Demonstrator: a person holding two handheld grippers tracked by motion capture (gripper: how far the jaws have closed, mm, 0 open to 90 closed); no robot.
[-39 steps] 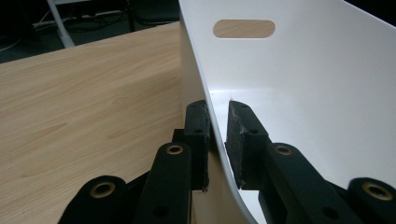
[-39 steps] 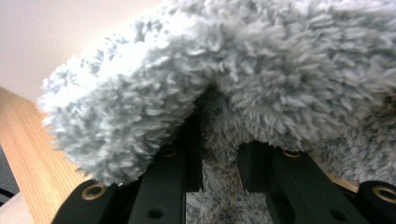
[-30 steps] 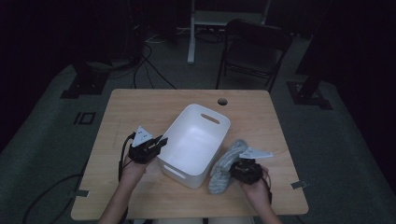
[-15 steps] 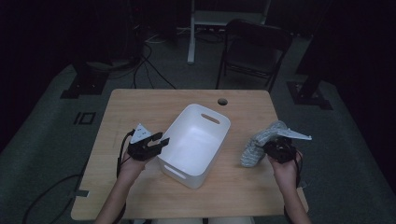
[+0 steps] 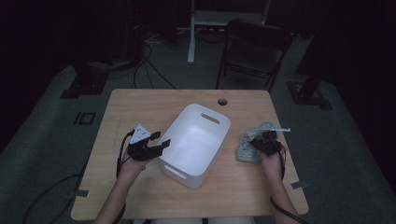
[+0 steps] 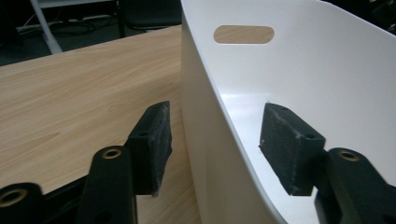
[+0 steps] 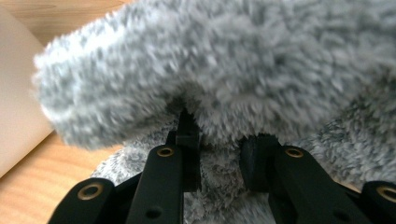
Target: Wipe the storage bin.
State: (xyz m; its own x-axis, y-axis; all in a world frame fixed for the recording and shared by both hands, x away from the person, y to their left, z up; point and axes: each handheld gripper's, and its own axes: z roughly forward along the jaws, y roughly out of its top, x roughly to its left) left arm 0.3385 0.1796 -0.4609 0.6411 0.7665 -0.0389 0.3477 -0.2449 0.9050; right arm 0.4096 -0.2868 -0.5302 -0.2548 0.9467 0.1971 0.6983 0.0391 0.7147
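Over on the left, the left gripper is sitting at the near left wall of the white bin, and its own view is telling the story: the tongs are spread wide, one pad outside the wall over the wooden table, the other pad inside the bin, neither one touching plastic yet. It looks as though this hand is lining up to steady the bin, and doing that well means closing squarely on the wall, not skidding off the curved rim.

Moving across, the bin is lying open and bare inside, its handle slot catching the light at the far end.

Now to the right, and here is the action: the right gripper is working at the grey fluffy cloth, which is bunched on the table just beside the bin's right wall. In the right gripper view the tongs are drawn in narrow, both buried in the pile of the fluffy cloth, pinching a fold of it. The rest of the cloth is sagging around the jaws, so my read is that the grip is on one ridge, not the whole bundle.

To carry this off cleanly, the lift should be going high enough that the trailing cloth clears the rim, then travelling over the middle of the bin before letting go. The risk, I'd say, is the plush slipping out of so small a bite.
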